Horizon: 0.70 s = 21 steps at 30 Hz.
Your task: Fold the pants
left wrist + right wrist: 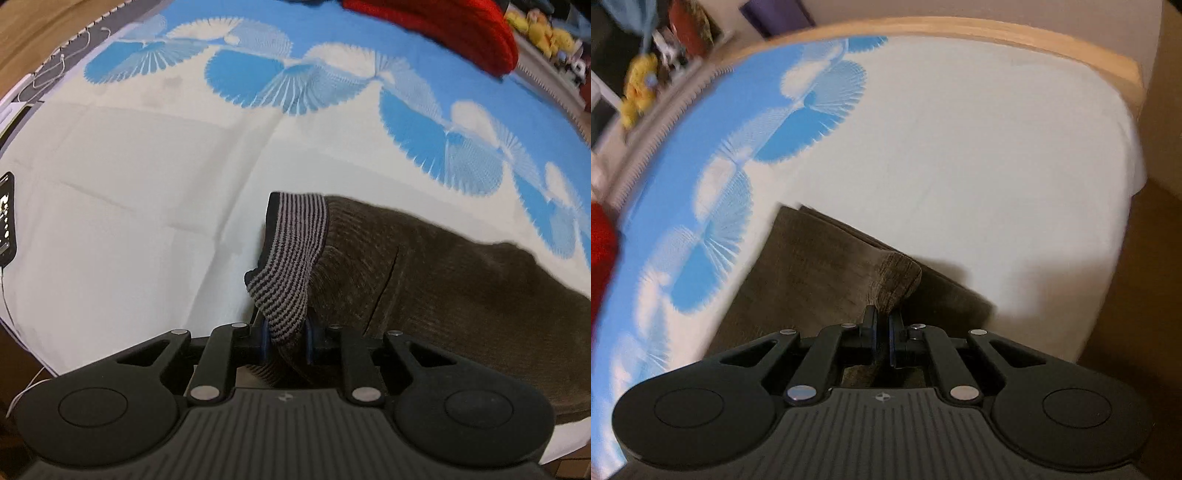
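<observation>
Two grippers are engaged on one garment. The work surface is a bed sheet (pixel 147 203), cream over most of its area, with a blue band of white fan shapes along the side beyond the pants. A wooden bed frame edge (pixel 997 35) borders the sheet on the far side in the right wrist view; brown flooring lies past it. A red knitted item (pixel 443 26) rests on the blue band, well apart from the pants. Yellow soft toys (pixel 539 31) sit on a ledge beyond the red item. A phone (pixel 7 218) with a cable lies at the sheet's edge, well to the left of the pants.

The pants (pixel 443 288), brown corduroy, lie on the cream area of the sheet, near the blue band. The striped waistband (pixel 291 258) is lifted off the sheet.

The left gripper (pixel 286 339) is clamped narrow on the striped waistband. The right gripper (pixel 882 336) is clamped narrow on a raised pinch of the brown fabric (pixel 897 280); the layers below lie flat.

No containers are visible.
</observation>
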Available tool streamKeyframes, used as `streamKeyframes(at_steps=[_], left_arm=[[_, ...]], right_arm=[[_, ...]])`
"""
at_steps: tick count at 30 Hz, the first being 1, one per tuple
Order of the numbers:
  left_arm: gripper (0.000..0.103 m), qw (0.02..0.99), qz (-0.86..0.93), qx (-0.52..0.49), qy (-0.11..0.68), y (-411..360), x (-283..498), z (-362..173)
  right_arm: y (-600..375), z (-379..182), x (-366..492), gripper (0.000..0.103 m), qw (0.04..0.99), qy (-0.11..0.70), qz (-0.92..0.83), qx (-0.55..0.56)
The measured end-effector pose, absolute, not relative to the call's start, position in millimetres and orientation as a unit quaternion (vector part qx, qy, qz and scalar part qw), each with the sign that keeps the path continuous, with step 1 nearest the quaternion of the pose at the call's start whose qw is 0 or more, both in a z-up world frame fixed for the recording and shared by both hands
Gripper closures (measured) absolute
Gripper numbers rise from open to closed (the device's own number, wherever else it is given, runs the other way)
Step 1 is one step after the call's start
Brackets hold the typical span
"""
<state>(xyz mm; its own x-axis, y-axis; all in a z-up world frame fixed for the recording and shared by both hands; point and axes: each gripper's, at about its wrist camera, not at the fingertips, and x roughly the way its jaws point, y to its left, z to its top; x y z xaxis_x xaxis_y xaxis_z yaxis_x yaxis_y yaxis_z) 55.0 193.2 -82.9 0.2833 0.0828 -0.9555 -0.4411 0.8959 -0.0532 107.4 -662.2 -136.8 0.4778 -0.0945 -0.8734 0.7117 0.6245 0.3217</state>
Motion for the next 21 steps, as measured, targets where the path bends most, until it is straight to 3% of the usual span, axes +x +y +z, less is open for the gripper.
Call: streamKeyframes(at_steps=[2, 5, 7, 9, 12, 14, 15, 18, 19, 21], left_arm=[[0.08, 0.773, 0.16, -0.132, 0.6, 187.5, 61.9, -95.4], [0.063, 0.766, 0.165, -0.1, 0.614, 183.0, 62.3, -98.7], [0.044, 0.783, 0.193, -0.096, 0.584, 186.9, 58.7, -83.8], [0.044, 0.813, 0.218, -0.099, 0.53, 189.6, 53.4, -62.5], [0.05, 0.85, 0.191, -0.125, 0.474, 187.8, 53.1, -45.3], [0.066, 0.858, 0.153, -0.119, 0.477, 178.3, 58.9, -47.0], [0.074, 0.854, 0.132, -0.112, 0.491, 173.6, 62.6, -52.2], [0.08, 0.782, 0.083, -0.066, 0.615, 156.4, 72.4, -101.4], [0.085, 0.752, 0.074, -0.021, 0.654, 146.8, 73.4, -120.4], [0.085, 0.735, 0.053, 0.049, 0.674, 128.4, 72.3, -132.3]], right_arm=[[-669.2, -156.5, 106.9, 0.098, 0.745, 0.485, -0.284, 0.359], [-672.3, -165.2, 109.5, 0.098, 0.727, 0.507, -0.297, 0.355], [-666.6, -159.9, 112.7, 0.098, 0.733, 0.507, -0.299, 0.341], [-665.0, -155.5, 114.5, 0.096, 0.734, 0.504, -0.305, 0.339], [-665.0, -145.5, 109.6, 0.093, 0.741, 0.492, -0.325, 0.321], [-663.6, -133.2, 108.2, 0.093, 0.758, 0.471, -0.354, 0.281], [-662.8, -123.3, 107.9, 0.093, 0.77, 0.45, -0.374, 0.254], [-662.9, -101.1, 101.3, 0.091, 0.816, 0.369, -0.359, 0.262], [-659.9, -99.1, 104.5, 0.091, 0.83, 0.362, -0.339, 0.256], [-649.7, -103.5, 115.8, 0.09, 0.852, 0.376, -0.27, 0.245]])
